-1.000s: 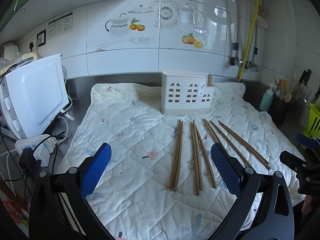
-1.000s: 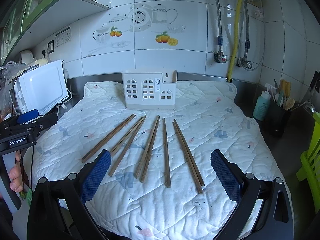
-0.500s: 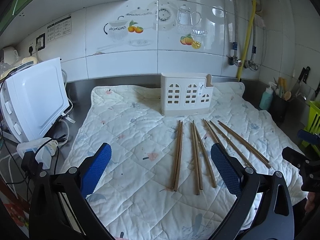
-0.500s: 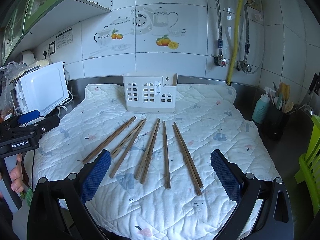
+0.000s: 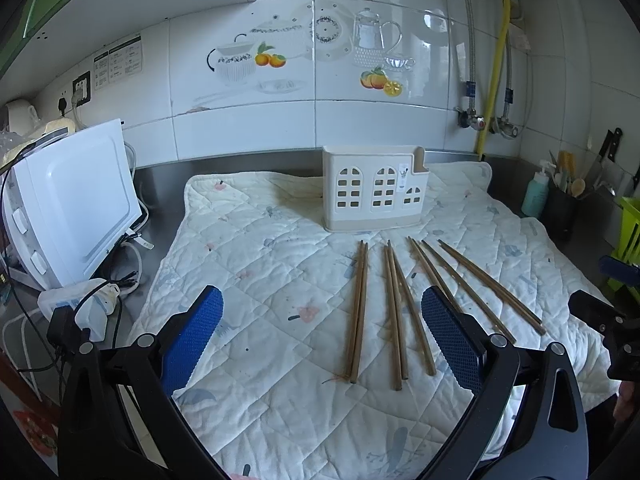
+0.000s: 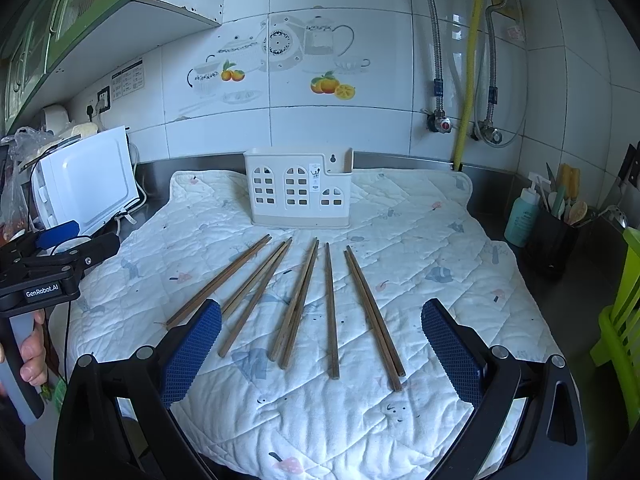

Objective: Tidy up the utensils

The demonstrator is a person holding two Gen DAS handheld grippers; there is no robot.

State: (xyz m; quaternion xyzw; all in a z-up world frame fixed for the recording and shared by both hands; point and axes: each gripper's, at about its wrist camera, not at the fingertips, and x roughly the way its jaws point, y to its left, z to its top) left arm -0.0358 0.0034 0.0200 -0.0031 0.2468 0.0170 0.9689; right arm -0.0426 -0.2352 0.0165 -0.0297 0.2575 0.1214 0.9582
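Note:
Several brown wooden chopsticks (image 5: pixel 394 312) (image 6: pixel 298 300) lie fanned out on a white quilted mat (image 5: pixel 260 280) (image 6: pixel 420 280). Behind them stands a cream plastic utensil holder (image 5: pixel 374 192) (image 6: pixel 300 192) with window-shaped cutouts, upright near the back wall. My left gripper (image 5: pixel 320 340) hovers open above the mat's near left part, nothing between its blue pads. My right gripper (image 6: pixel 320 354) also hangs open, over the near ends of the chopsticks, holding nothing. The left gripper's body (image 6: pixel 52 268) shows at the left edge of the right wrist view, held by a hand (image 6: pixel 34 352).
A white appliance (image 5: pixel 72 204) with cables and a power strip (image 5: pixel 92 304) sits left of the mat. At the right stand a teal soap bottle (image 6: pixel 522 216), a black utensil cup (image 6: pixel 554 236) and a green rack (image 6: pixel 624 312). Pipes and valves (image 6: pixel 464 120) run down the tiled wall.
Both views have shifted slightly, as both grippers drew back and rose a little. The chopsticks and the holder have not moved. Both grippers stay open.

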